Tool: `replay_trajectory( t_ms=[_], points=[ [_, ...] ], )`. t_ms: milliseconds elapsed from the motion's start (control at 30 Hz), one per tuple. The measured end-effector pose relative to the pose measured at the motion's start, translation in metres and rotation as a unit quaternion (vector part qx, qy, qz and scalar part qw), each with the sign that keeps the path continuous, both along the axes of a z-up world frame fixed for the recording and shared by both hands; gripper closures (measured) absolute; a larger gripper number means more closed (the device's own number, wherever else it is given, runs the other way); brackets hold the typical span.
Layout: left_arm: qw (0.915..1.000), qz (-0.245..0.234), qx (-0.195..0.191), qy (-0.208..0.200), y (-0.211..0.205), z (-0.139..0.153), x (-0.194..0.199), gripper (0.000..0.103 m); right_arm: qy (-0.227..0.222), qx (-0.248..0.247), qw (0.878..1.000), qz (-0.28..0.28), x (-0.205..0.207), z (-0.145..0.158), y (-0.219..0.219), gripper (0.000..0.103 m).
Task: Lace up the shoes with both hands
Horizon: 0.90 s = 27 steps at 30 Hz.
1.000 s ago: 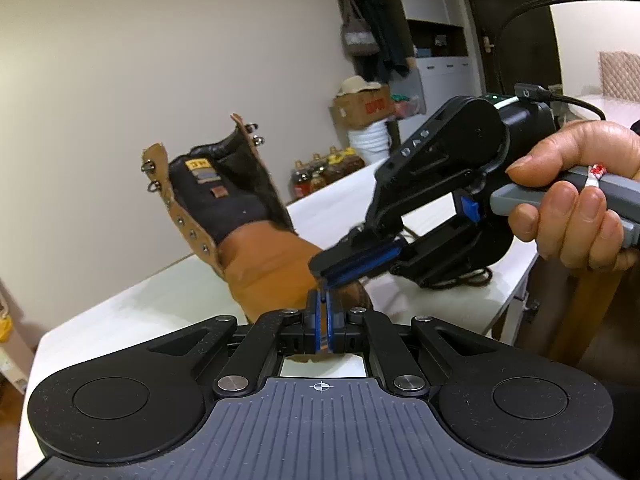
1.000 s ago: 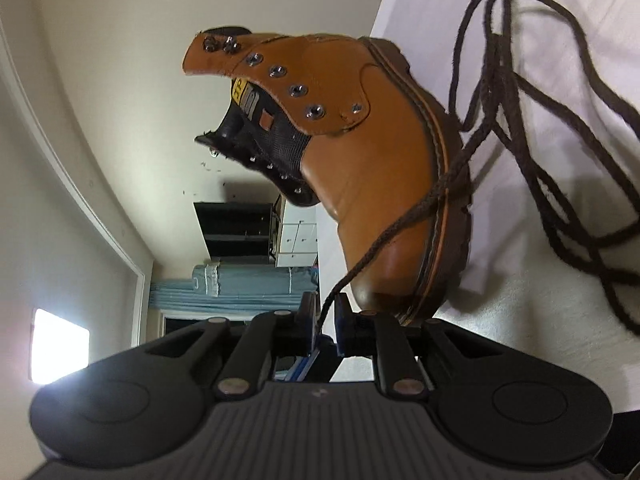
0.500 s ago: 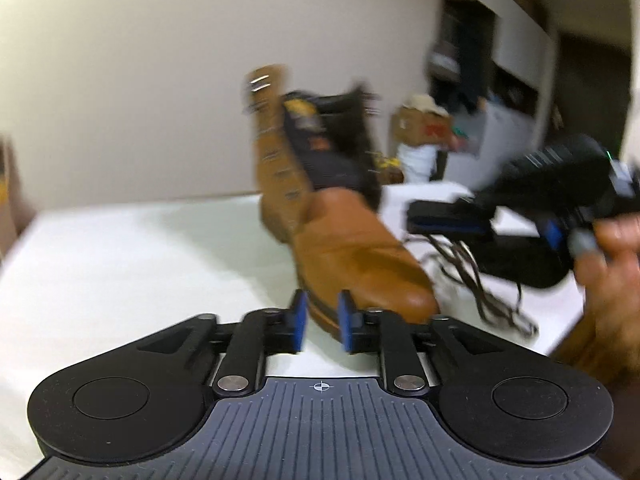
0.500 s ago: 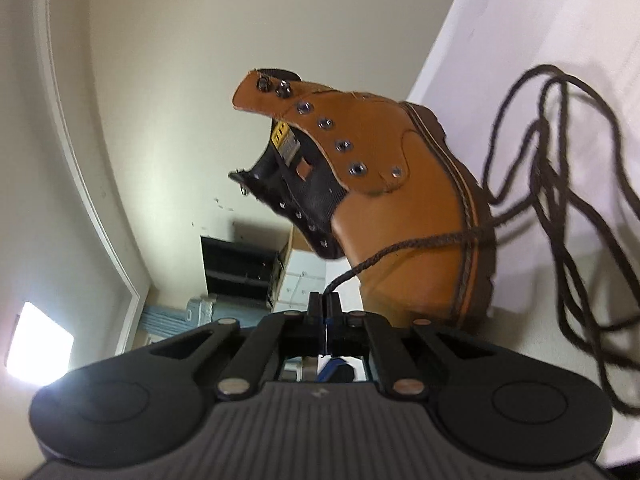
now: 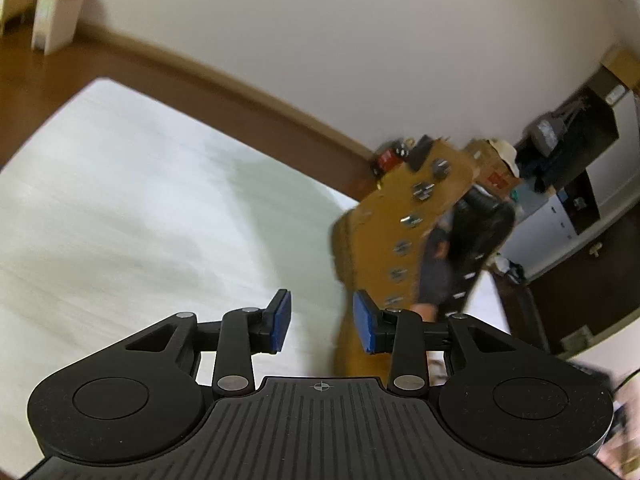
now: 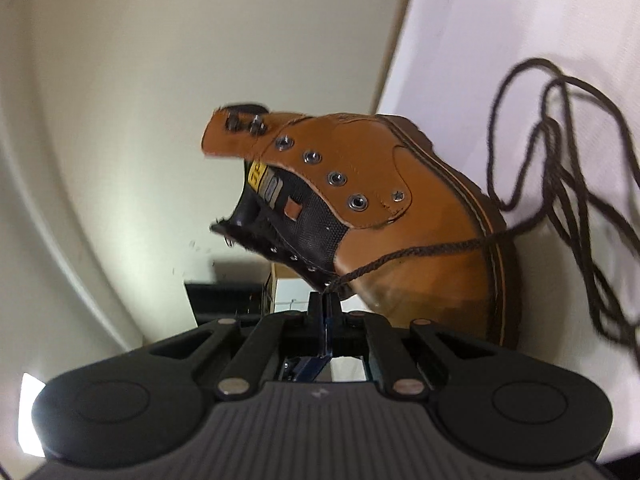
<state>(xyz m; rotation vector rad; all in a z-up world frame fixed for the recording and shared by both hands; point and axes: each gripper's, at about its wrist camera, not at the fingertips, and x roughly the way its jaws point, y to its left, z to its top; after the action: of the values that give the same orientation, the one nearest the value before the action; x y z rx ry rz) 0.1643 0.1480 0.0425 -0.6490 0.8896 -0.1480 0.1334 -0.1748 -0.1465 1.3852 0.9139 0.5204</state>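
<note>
- Your right tongs (image 6: pixel 325 309) are pinched shut on the lace (image 6: pixel 416 253) near its tip, which sits just below the lowest eyelets on the boot (image 6: pixel 420 216).
- The boot stands on the white worktop (image 6: pixel 500 32), tongue flaps spread, no eyelet threaded as far as you can see; the rest of the lace lies in loose loops on the worktop beyond the sole.
- Your left tongs (image 5: pixel 322 324) are wide open and hold nothing; the boot's eyelet flap (image 5: pixel 416 216) is just past the right pad, though that view is smeared, so the exact gap is hard to call.
- To do this step well, I'd say keep the right grip close to the tip so the end stays stiff, and aim it squarely at the bottom eyelet rather than at an angle.
- Bring the left tongs onto the flap edge to steady it, clear of the hole you are feeding.
- Watch the slack: the line draped over the toe could snag as you pull through.
- Against a second ago: the left tongs were closed at the lace beside the right ones; they have since let go, opened and swung round to the boot's side.
- The right tongs have gone from slightly parted to clamped, and the tip has climbed from the toe to the eyelets.
</note>
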Motion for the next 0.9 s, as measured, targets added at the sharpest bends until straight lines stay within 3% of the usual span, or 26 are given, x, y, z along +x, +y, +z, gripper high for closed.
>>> replay_trajectory(
  t_ms=[67,267,367,500,700,767,900],
  points=[
    [0.9998,-0.004,0.002,0.019,-0.005,0.011,0.006,0.065,0.015,-0.002,1.000,-0.002,-0.001,0.012,-0.003,0.101],
    [0.9950,-0.051,0.071,0.048,-0.029,0.040,0.016,0.065,0.032,-0.024,0.999,-0.016,0.002,0.037,-0.013,0.101],
    [0.9882,-0.083,0.119,0.047,-0.040,0.041,0.020,0.065,0.043,-0.031,0.998,-0.038,0.005,0.038,-0.016,0.101],
    [0.9729,-0.151,0.171,0.038,-0.045,0.036,0.021,0.066,0.053,-0.030,0.996,-0.060,0.006,0.032,-0.007,0.101],
    [0.9590,-0.230,0.163,0.030,-0.023,0.021,0.034,0.068,0.061,-0.047,0.988,-0.133,-0.001,0.023,0.031,0.101],
    [0.9516,-0.265,0.154,0.020,-0.016,0.015,0.042,0.068,0.059,-0.065,0.982,-0.168,-0.004,0.021,0.045,0.101],
    [0.9205,-0.353,0.167,-0.020,-0.014,0.008,0.051,0.068,0.050,-0.100,0.965,-0.236,-0.012,0.019,0.072,0.101]
  ],
)
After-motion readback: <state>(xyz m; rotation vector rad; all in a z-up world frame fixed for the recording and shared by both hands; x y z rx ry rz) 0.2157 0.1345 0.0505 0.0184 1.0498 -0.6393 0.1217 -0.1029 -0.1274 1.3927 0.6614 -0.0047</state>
